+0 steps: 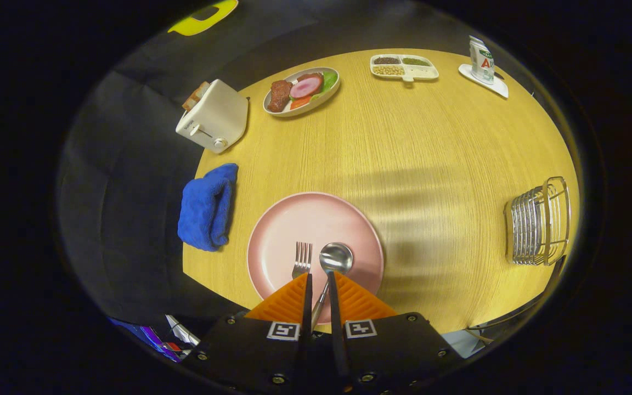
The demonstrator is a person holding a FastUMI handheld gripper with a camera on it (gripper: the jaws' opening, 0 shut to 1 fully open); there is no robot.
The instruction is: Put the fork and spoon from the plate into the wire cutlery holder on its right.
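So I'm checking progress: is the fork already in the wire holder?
No, the fork lies on the pink plate beside the spoon, whose handle runs between the gripper fingers.

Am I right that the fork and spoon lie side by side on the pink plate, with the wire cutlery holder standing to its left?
Not quite. In the gripper view the fork and spoon do lie on the pink plate, but the wire cutlery holder stands to its right. The blue cloth lies on the left.

A round, light-yellow wood-grain table [431,142] stands against black cloth booth walls [129,181]; soft shadow bands, perhaps from overhead lighting, cross its top.
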